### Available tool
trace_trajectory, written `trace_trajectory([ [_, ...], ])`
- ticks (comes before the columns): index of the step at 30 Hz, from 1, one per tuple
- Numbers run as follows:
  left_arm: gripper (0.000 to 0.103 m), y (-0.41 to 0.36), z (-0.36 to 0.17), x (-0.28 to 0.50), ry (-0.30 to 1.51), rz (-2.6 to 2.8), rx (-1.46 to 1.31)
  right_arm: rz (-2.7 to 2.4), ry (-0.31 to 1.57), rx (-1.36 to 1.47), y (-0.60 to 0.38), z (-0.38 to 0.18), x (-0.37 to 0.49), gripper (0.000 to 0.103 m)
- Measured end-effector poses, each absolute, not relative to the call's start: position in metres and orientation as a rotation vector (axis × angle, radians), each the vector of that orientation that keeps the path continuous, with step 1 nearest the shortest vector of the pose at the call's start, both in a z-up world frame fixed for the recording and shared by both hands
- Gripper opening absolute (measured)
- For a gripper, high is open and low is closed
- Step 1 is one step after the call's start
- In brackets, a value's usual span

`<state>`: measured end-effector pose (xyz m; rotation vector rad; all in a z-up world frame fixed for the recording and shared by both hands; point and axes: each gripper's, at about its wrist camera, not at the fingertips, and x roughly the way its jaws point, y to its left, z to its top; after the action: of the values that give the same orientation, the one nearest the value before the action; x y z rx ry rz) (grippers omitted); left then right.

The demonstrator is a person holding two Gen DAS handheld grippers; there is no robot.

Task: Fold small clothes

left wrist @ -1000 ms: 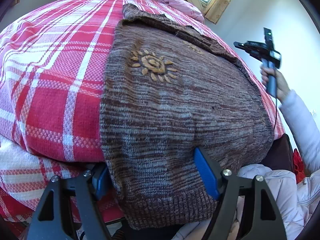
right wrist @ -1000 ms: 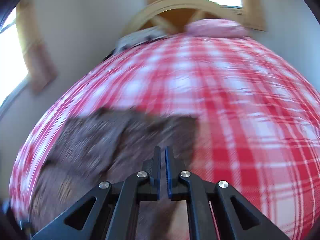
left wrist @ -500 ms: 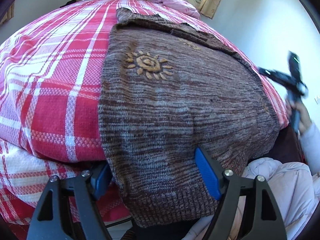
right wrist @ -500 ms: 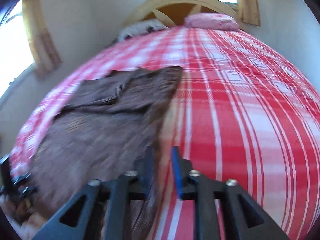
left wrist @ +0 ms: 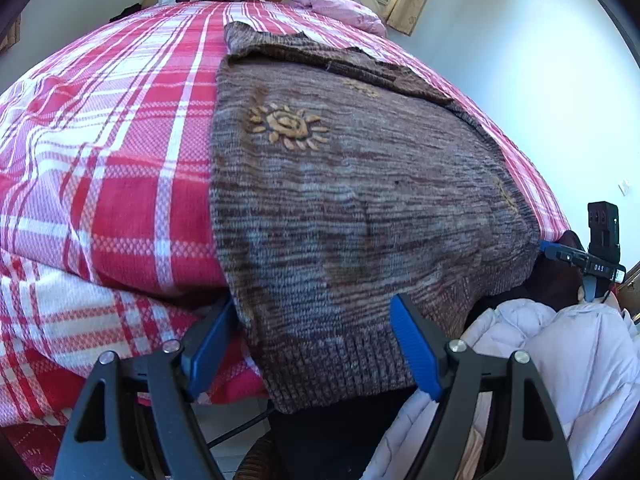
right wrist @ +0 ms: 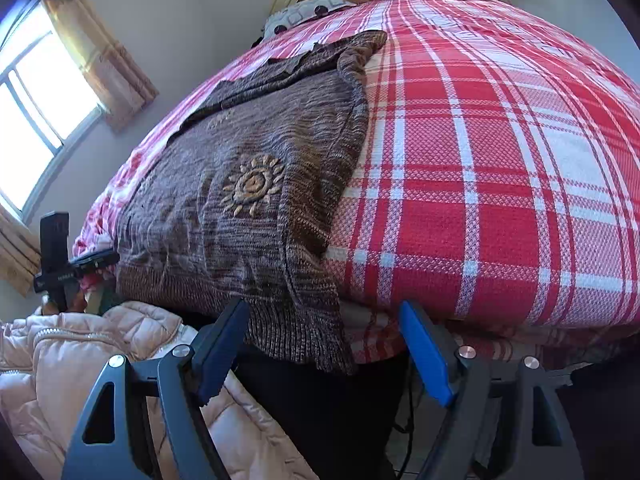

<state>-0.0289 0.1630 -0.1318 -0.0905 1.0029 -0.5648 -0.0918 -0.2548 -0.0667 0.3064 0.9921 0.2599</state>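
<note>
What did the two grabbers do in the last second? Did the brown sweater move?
The right hand-held gripper came down from up in the air to the sweater's hem at the bed edge, and its jaws went from shut to wide open. The left hand-held gripper stayed open at the hem's other end. The sweater stayed flat on the plaid bedspread, held by neither.
</note>
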Motion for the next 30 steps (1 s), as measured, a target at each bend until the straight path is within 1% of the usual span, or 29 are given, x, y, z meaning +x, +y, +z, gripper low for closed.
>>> trace_trajectory([
  [3,0.080,0.167,-0.137,-0.027,1.027,-0.554,-0.104,0.249,0.995,0.336,-0.261,-0.074,-0.086,0.078],
  [8,0.081,0.168,-0.142,-0.025,1.061,-0.591,-0.163,0.241,1.051,0.323,-0.253,-0.093,-0.082,0.078],
  [13,0.080,0.156,-0.147,-0.026,1.083,-0.606,-0.140,0.284,1.076,0.333,-0.242,-0.104,-0.078,0.077],
  [14,0.079,0.156,-0.148,-0.026,1.088,-0.607,-0.143,0.302,1.070,0.314,-0.237,-0.102,-0.079,0.075],
  [15,0.078,0.156,-0.148,-0.026,1.093,-0.612,-0.153,0.319,1.061,0.288,-0.232,-0.100,-0.080,0.066],
  [16,0.075,0.156,-0.147,-0.026,1.095,-0.622,-0.166,0.327,1.061,0.276,-0.229,-0.099,-0.081,0.058],
  [17,0.070,0.157,-0.146,-0.026,1.094,-0.635,-0.179,0.331,1.066,0.272,-0.227,-0.100,-0.080,0.056],
  [19,0.063,0.157,-0.145,-0.026,1.089,-0.656,-0.193,0.327,1.069,0.298,-0.229,-0.103,-0.077,0.055],
  [20,0.060,0.156,-0.146,-0.027,1.092,-0.662,-0.192,0.326,1.071,0.321,-0.231,-0.105,-0.075,0.055],
  [21,0.058,0.153,-0.148,-0.027,1.099,-0.666,-0.188,0.327,1.072,0.347,-0.234,-0.107,-0.073,0.052],
  [22,0.055,0.150,-0.150,-0.027,1.105,-0.667,-0.181,0.328,1.074,0.366,-0.237,-0.109,-0.072,0.045],
  [23,0.049,0.147,-0.153,-0.027,1.117,-0.668,-0.166,0.332,1.077,0.379,-0.239,-0.110,-0.071,0.040],
  [24,0.044,0.146,-0.154,-0.027,1.123,-0.672,-0.160,0.334,1.081,0.387,-0.240,-0.109,-0.071,0.026],
  [25,0.033,0.145,-0.154,-0.028,1.123,-0.678,-0.156,0.339,1.083,0.395,-0.242,-0.108,-0.072,0.016],
  [26,0.023,0.143,-0.152,-0.030,1.115,-0.688,-0.148,0.346,1.082,0.401,-0.243,-0.106,-0.074,0.014],
  [28,0.015,0.142,-0.142,-0.035,1.080,-0.702,-0.130,0.367,1.079,0.428,-0.246,-0.101,-0.077,0.009],
  [30,0.013,0.142,-0.132,-0.039,1.053,-0.716,-0.139,0.437,1.056,0.527,-0.250,-0.092,-0.080,0.008],
])
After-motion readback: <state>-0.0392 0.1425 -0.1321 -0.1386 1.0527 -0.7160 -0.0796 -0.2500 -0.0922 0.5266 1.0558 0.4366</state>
